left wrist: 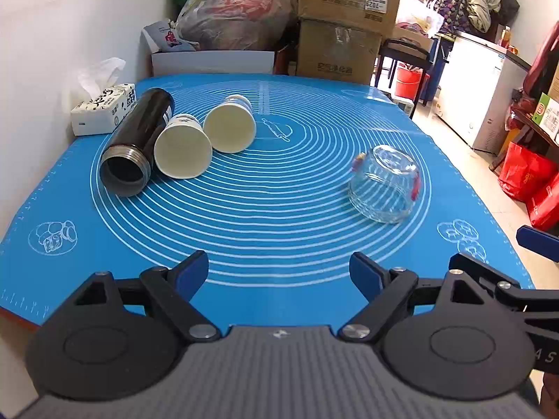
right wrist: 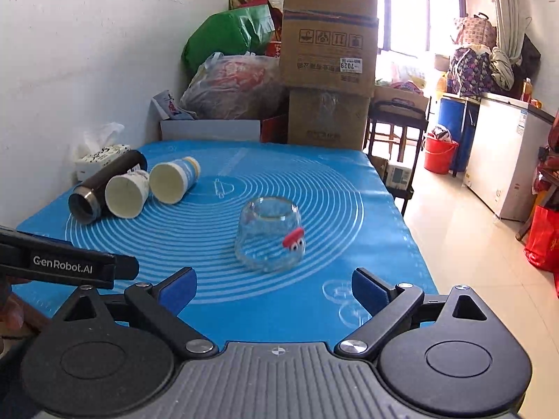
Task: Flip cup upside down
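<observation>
A clear glass cup (left wrist: 386,183) with a red sticker stands upside down, mouth down, on the blue mat (left wrist: 279,216); it also shows in the right wrist view (right wrist: 270,235). Two paper cups (left wrist: 183,146) (left wrist: 230,124) and a black flask (left wrist: 136,143) lie on their sides at the mat's left, mouths toward me. My left gripper (left wrist: 279,272) is open and empty, well short of the cups. My right gripper (right wrist: 274,289) is open and empty, just in front of the glass cup.
A tissue box (left wrist: 103,106) sits by the white wall at far left. Cardboard boxes (right wrist: 328,66) and bags (right wrist: 234,87) stand behind the table. The table's right edge (right wrist: 408,230) drops to a tiled floor. The left gripper's body (right wrist: 63,265) shows at left.
</observation>
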Demonstrator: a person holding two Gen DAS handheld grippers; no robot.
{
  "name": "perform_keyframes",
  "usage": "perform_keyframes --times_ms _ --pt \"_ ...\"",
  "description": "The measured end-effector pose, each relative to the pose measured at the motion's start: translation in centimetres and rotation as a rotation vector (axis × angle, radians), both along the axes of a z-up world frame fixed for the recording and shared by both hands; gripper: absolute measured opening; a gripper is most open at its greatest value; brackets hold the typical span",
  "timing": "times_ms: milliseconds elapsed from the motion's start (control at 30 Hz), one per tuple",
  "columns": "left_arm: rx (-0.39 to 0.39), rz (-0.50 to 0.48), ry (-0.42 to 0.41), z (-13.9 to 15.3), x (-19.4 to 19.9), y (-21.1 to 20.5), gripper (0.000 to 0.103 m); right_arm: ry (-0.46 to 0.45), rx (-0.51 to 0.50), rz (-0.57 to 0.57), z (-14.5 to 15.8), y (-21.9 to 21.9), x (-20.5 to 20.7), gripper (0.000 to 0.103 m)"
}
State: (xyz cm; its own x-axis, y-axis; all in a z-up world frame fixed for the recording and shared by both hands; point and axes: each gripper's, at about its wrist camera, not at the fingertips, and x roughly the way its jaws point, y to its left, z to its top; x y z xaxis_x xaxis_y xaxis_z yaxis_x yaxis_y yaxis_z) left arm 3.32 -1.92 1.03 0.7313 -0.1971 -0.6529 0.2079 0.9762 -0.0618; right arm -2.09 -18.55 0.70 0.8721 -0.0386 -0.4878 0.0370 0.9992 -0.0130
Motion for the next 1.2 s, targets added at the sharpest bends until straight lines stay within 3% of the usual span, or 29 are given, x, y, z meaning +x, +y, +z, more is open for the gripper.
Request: perform_keyframes --times_ms 533,1200 --pt "0.040 -0.018 -0.026 -1.0 -3.1 -0.9 0.087 0.006 0.034 -0.013 -0.5 -0.2 -2.2 0.096" --pt "0.050 -0.022 -0.022 -1.1 -3.1 -1.0 0.088 0.021 0.047 -0.012 -0.6 -0.3 -1.9 0.096"
